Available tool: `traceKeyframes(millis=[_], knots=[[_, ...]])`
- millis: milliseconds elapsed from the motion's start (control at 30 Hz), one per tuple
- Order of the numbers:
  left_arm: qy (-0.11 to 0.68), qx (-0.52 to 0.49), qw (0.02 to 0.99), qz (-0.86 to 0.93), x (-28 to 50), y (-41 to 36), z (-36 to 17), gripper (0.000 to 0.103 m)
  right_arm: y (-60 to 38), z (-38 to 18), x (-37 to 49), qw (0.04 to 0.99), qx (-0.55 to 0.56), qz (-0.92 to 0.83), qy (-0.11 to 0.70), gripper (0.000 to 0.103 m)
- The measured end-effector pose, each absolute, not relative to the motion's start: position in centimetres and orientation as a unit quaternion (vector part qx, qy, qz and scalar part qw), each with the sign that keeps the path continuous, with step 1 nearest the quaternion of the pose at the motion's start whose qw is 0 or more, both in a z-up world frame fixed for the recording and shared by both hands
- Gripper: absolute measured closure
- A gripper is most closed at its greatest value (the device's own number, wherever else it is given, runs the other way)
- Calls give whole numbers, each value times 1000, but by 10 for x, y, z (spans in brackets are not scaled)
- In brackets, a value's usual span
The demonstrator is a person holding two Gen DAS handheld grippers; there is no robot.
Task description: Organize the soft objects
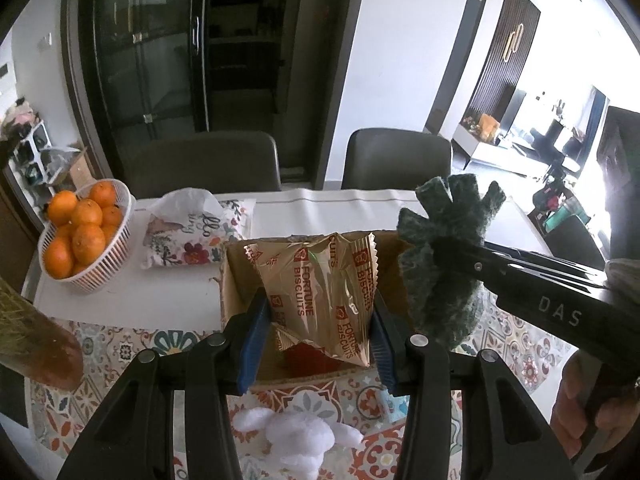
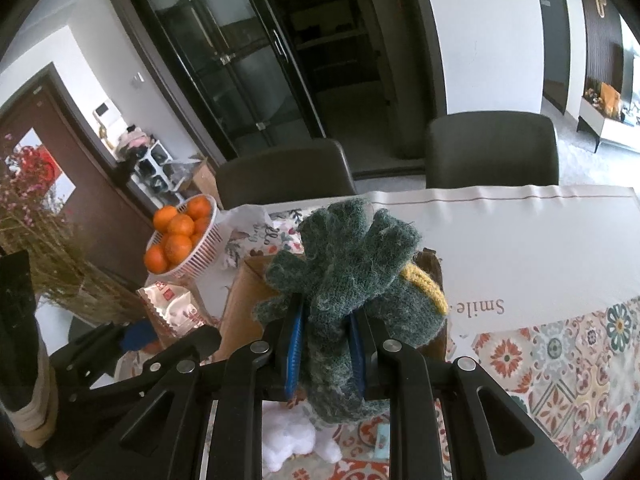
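A: Starting near: white fluffy toy (image 1: 298,438) at bottom centre. Left gripper (image 1: 316,316)?
B: Pinching the biscuit packet (image 1: 320,292) over the cardboard box (image 1: 234,276), mid-frame.
A: Right gripper (image 2: 325,350)?
B: Clamped on the green knit glove (image 2: 344,280), above the box. Orange basket (image 1: 86,240) far left.

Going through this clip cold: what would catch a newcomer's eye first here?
The gold biscuit packet pinched in the left gripper above the open cardboard box, and the fuzzy green glove clamped in the right gripper. At the far left, the white basket of oranges.
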State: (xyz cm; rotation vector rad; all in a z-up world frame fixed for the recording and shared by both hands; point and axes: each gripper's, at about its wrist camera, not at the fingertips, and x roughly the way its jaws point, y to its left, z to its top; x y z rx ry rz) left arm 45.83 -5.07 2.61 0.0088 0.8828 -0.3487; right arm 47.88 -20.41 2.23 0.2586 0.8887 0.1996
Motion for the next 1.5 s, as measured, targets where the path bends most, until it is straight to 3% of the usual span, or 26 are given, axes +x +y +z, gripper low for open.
traceKeyframes(millis=[900,1067,1167,1233,1300,1500], knots=[[535,55,821,-193,530,-79,-62,56,-207,-77,550,813,159,93,553,80],[542,64,815,-196,532,-85,-70,55,-205,-83,554,808,160,96,559,76],[545,72,812,-196,531,-89,-75,48,-206,-86,555,806,162,94,561,72],[545,78,812,-192,531,-89,-78,47,-207,-87,555,807,161,90,561,61],[545,78,813,-190,531,-89,-78,46,-208,-89,555,806,163,90,562,57],[545,72,814,-187,531,-86,-76,42,-206,-84,553,804,168,102,561,57]])
